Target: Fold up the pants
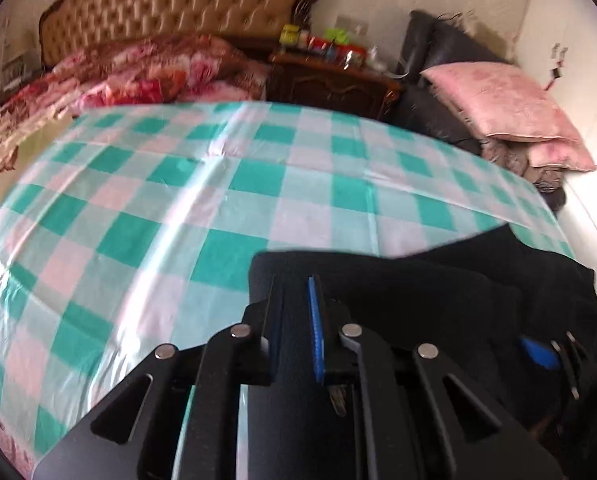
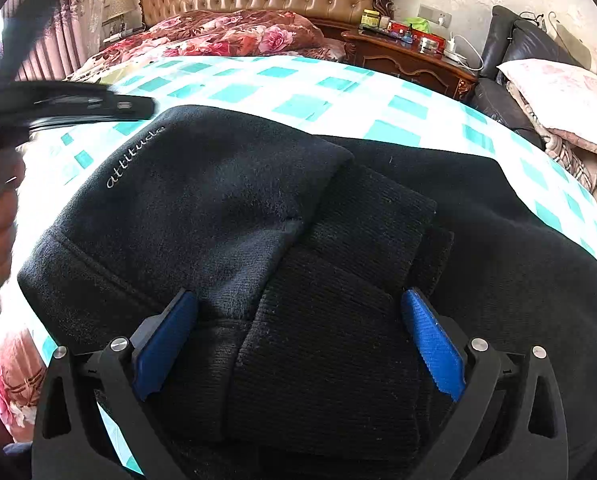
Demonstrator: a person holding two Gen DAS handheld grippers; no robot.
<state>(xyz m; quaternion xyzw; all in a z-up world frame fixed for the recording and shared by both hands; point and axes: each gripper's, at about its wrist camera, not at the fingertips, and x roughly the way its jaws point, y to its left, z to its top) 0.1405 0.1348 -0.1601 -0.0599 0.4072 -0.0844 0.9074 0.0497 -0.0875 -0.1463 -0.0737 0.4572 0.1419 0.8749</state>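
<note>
Black fleece, thick and limp: pants (image 1: 438,292) bundled at the near right corner of the green-checked bed sheet (image 1: 178,200) in the left wrist view. Reads as soft, light for its bulk and grippy rather than slick, so likely to sag and unroll if lifted by a single layer. Left gripper (image 1: 294,292) poised over the bundle's left edge, jaws only a narrow slit apart, nothing visibly pinched between the pads.

Seen from the right wrist: same pants (image 2: 218,184) folded into a broad stack near the sheet's front edge, embroidered lettering (image 2: 134,156) along the left fold, ribbed cuffs (image 2: 338,320) laid on top at the near side. Right gripper (image 2: 298,296) spread wide, astride the cuffs, pads clear of the cloth. Best hold probably through the whole stack at a folded edge or at the denser ribbed knit, since loose fleece alone would stretch and slip layers apart.
</note>
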